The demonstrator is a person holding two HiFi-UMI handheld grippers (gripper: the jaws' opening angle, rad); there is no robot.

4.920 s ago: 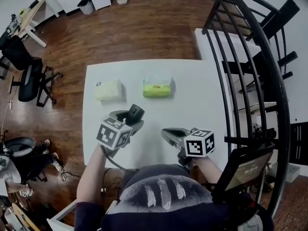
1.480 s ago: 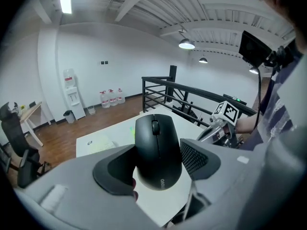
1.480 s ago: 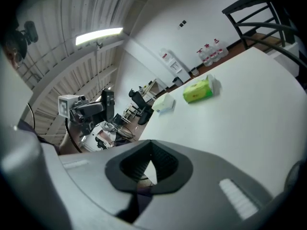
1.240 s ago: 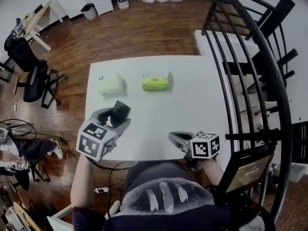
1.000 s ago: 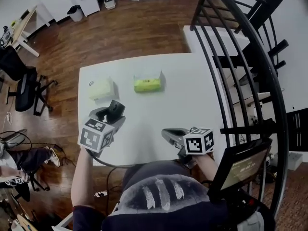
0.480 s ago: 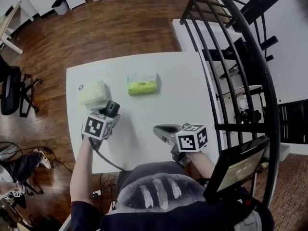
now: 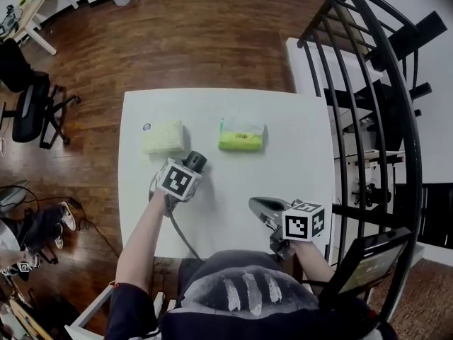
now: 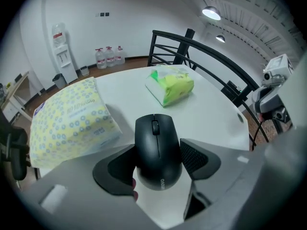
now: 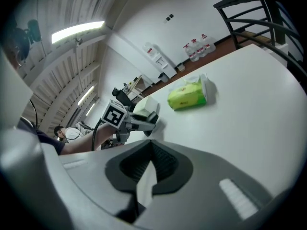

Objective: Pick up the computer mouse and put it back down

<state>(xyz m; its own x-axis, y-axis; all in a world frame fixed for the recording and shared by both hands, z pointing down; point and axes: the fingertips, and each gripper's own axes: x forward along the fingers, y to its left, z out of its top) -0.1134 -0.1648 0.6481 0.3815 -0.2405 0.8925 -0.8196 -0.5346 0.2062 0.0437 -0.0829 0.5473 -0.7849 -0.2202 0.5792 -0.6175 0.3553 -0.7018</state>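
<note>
Matt black plastic mouse (image 8: 156, 152); smooth white table (image 7: 290, 168); glossy wood floor (image 7: 212, 41)

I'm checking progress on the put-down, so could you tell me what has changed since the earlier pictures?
The left gripper, clamped on the mouse throughout, has come down toward the table, beside the yellow-patterned tissue pack. Nothing was let go. The right gripper stays shut and empty; the green pack has not moved.

Head view steeply down over table (image 7: 297, 161); gripper views low, close; all share green pack (image 7: 241, 136).
</note>
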